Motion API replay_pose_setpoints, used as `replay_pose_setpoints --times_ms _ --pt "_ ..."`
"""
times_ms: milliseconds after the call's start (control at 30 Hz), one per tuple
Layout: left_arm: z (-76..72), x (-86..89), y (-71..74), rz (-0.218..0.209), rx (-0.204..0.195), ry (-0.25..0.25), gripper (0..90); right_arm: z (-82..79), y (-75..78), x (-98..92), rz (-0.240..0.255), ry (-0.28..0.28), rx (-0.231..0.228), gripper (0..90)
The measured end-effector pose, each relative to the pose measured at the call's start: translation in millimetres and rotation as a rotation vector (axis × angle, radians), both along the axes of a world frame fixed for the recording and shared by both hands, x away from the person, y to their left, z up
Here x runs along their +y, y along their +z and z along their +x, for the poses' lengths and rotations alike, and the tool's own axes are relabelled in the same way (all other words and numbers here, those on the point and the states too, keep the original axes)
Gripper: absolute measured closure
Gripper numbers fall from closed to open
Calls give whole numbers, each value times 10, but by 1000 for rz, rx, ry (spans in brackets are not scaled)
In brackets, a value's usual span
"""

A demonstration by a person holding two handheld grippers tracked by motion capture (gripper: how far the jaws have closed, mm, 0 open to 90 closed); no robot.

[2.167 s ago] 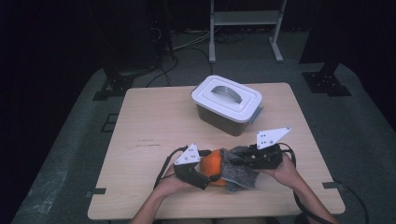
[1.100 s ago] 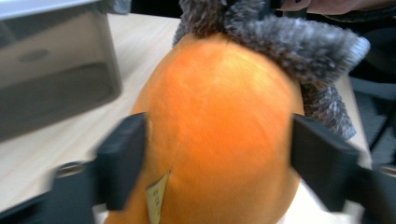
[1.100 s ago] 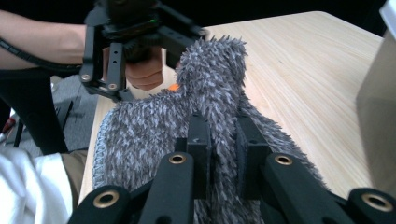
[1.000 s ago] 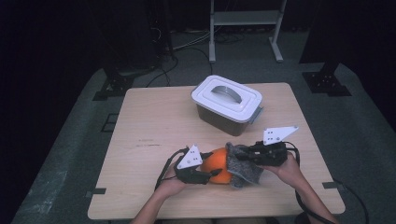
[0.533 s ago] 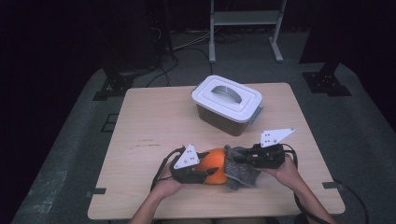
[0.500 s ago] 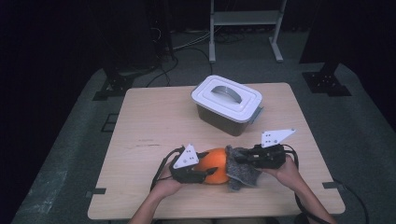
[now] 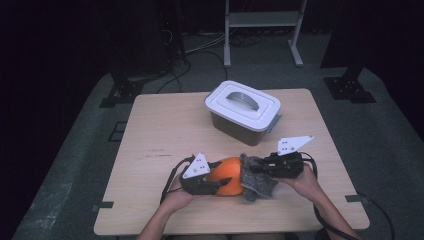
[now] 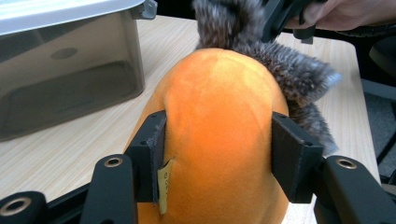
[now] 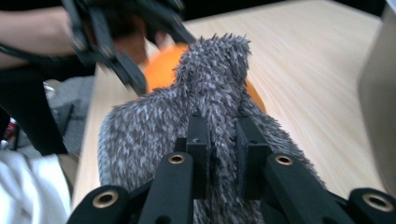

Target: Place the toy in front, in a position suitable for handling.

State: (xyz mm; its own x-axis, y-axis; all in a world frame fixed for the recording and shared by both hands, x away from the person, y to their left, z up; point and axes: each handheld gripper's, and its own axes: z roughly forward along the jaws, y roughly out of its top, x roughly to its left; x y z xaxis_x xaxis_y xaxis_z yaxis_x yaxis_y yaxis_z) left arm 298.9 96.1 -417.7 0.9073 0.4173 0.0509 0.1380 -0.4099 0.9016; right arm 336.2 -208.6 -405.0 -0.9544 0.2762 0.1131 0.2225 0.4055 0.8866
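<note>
Jaws first: my left gripper (image 8: 217,156) is clamped on the orange plush body (image 8: 219,135), one black pad pressing into each flank, and it has just squeezed in a bit tighter. A little yellow tag pokes out by the left pad. My right gripper (image 9: 219,140) has its pads nearly together, pinching a fold of the grey shaggy fur (image 9: 210,93) that's attached to the far end of the orange part. From above, the whole plush toy (image 7: 235,176) sits between my two hands at the near edge of the wooden table (image 7: 165,135), orange half towards my left gripper (image 7: 216,182), grey half towards my right (image 7: 256,167). Further back on the table, well apart from the toy, is a translucent storage box (image 7: 240,125) with its white lid (image 7: 243,102) on.
</note>
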Motion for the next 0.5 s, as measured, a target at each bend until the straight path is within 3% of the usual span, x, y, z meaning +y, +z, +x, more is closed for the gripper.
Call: replay_pose_setpoints --times_ms 100,200,300,400,500 --pt "3 -16 4 1 -5 -4 426 10 -50 -100 -19 -34 17 780" --pt "-11 -65 8 10 -18 -4 425 -22 65 -109 29 -21 1 779" --pt "-45 -146 28 10 -26 -18 425 -69 220 18 55 19 -38 777" --pt "-70 -196 23 21 -29 -37 416 -92 250 145 20 46 -66 776" --pt "-56 -188 0 22 -17 -53 363 -75 148 129 10 51 -38 777"
